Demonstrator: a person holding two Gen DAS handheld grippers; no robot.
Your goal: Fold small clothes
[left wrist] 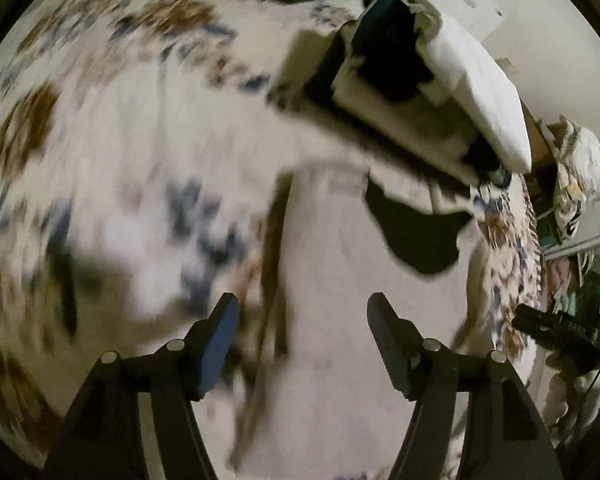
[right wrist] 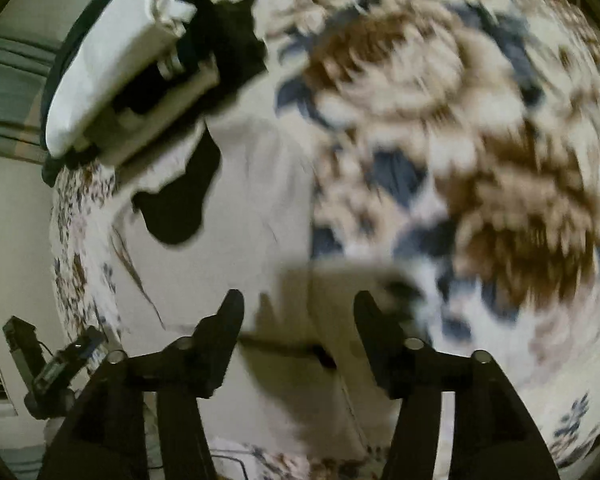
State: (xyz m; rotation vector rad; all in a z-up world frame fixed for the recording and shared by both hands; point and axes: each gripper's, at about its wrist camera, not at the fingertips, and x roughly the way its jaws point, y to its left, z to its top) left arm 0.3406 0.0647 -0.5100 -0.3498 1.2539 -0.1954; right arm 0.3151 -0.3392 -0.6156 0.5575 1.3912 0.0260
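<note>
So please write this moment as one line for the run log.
left gripper: open, empty | right gripper: open, empty | white garment: flat on floral sheet | frames: blurred

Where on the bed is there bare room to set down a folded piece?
The floral bedsheet lies bare right of the white garment, and again on its other side. It is crowded over the garment, where both grippers hover.
</note>
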